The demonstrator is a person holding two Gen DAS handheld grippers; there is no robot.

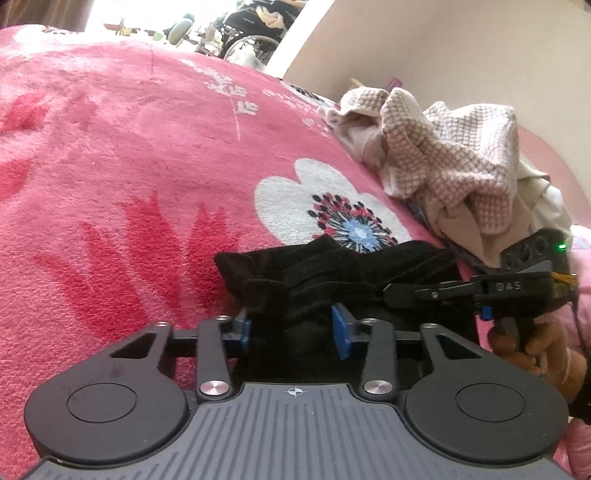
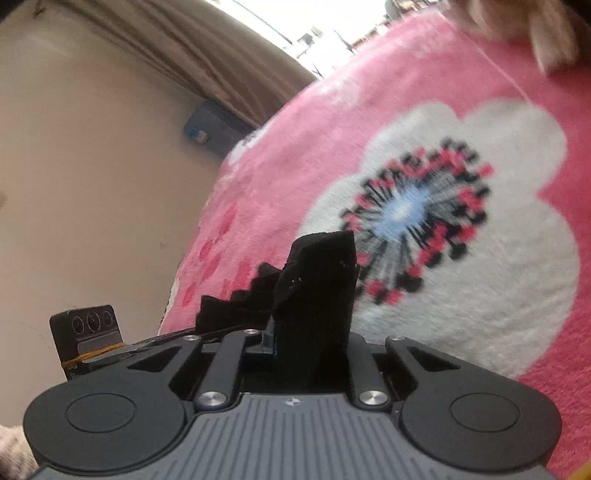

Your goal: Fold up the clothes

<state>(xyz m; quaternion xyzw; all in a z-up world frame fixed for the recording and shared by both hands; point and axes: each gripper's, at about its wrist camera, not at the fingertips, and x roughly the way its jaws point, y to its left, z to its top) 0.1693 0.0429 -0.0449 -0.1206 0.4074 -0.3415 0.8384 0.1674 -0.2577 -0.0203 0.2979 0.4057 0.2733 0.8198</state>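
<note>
A small black garment (image 1: 314,266) lies crumpled on a pink flowered blanket (image 1: 129,166). In the left wrist view my left gripper (image 1: 291,330) has its blue pads (image 1: 341,334) pressed on the near edge of the black cloth. My right gripper (image 1: 391,295) comes in from the right with its tip pinching the same cloth, a hand (image 1: 535,350) on its handle. In the right wrist view a fold of the black garment (image 2: 317,277) stands up between the narrow jaws of my right gripper (image 2: 310,341). The cloth hides the right-hand pad there.
A heap of pink-and-white checked and beige clothes (image 1: 443,158) sits at the blanket's right edge by the wall. A wheelchair (image 1: 255,33) stands beyond the far end. The blanket's (image 2: 406,110) left edge meets a beige wall (image 2: 92,166).
</note>
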